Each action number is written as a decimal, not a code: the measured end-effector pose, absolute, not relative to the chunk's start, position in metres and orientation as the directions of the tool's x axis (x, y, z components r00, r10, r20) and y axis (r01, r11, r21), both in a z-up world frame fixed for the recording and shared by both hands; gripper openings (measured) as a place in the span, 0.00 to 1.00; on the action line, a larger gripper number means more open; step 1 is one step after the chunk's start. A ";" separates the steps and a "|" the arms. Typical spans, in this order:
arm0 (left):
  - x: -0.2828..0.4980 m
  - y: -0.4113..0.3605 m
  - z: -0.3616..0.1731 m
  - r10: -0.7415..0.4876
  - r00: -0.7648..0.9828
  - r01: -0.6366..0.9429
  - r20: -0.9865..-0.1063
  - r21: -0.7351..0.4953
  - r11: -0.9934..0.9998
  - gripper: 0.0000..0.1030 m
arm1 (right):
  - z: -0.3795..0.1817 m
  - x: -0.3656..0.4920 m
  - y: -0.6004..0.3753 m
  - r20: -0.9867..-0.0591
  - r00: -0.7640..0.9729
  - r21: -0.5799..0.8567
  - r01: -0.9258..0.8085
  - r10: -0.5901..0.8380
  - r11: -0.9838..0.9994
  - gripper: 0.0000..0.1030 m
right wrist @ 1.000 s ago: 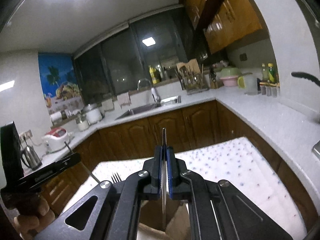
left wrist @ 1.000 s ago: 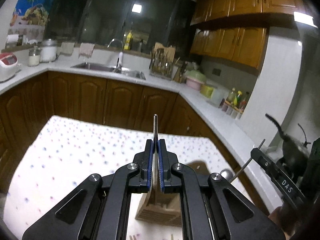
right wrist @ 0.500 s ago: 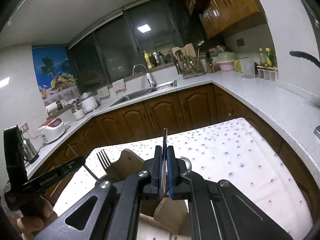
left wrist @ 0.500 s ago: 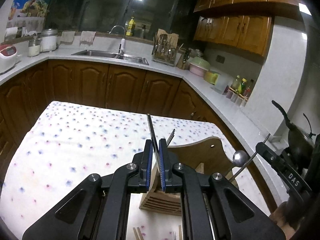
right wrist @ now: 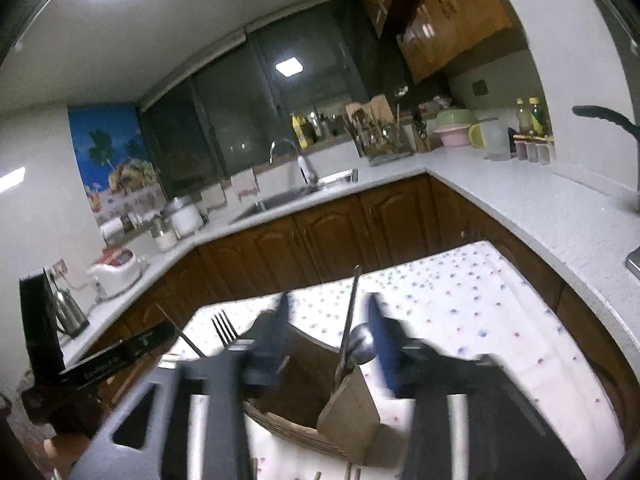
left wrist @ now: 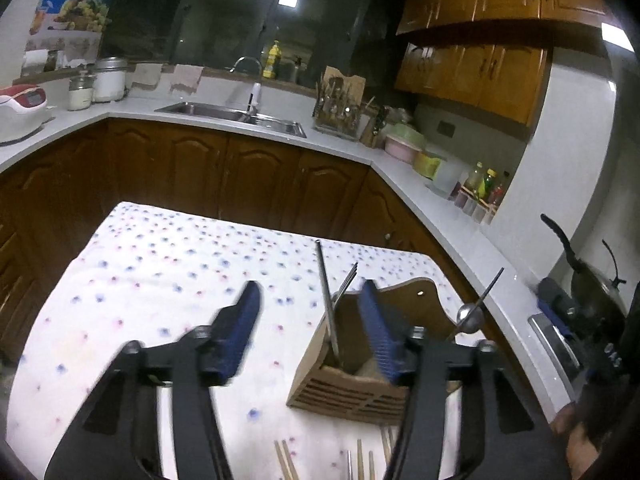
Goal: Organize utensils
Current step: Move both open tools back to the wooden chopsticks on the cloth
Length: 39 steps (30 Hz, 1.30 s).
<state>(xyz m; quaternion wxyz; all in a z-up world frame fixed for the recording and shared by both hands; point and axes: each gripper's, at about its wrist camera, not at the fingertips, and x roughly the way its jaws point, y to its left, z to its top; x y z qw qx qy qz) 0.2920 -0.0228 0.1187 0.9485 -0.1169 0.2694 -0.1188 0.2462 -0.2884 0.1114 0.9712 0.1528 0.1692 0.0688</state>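
**Steel cutlery dropped into the wooden holder, both grippers letting go**

Steel, thin and stiff: the fork (left wrist: 347,280) stands in the holder (left wrist: 360,376) with tines up, its handle (left wrist: 326,300) leaning against the compartment wall; the spoon (right wrist: 360,344) stands in its own compartment, bowl up; both look light, hard and slick, likely to slide or pivot between rubber pads if pinched near one end; a hold on the flat of the handle, close to mid-length, seems safest; nothing fragile about them, though they will clatter and rock the holder, which looks light and could tip. Chopsticks (left wrist: 286,460) and more cutlery lie on the dotted cloth (left wrist: 168,264) in front of the holder, not yet sorted; being thin and flat to the cloth, they may be awkward to pinch. Left gripper (left wrist: 310,332) has just been opening; its jaws stand apart, touching nothing, the fork handle loose between them. Right gripper (right wrist: 330,340) has likewise just opened; the spoon's handle stands free between its jaws.
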 end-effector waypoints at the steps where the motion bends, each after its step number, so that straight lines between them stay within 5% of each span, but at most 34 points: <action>1: 0.285 -0.019 0.121 -0.279 0.833 0.154 -0.477 -0.285 0.946 0.70 | 0.114 0.240 -0.290 -0.292 0.939 0.324 -0.081 0.181 0.942 0.62; 4: 0.267 -0.010 0.123 -0.257 0.846 0.134 -0.466 -0.281 0.950 0.84 | 0.120 0.223 -0.294 -0.250 0.950 0.340 -0.095 0.187 0.936 0.91; 10: 0.232 0.006 0.118 -0.239 0.849 0.114 -0.472 -0.278 0.954 0.87 | 0.120 0.188 -0.295 -0.237 0.954 0.348 -0.095 0.186 0.933 0.99; 39: 0.159 0.009 0.006 -0.198 0.705 0.053 -0.681 -0.228 0.972 0.87 | 0.007 0.112 -0.294 -0.504 0.840 0.369 0.001 0.199 0.929 0.99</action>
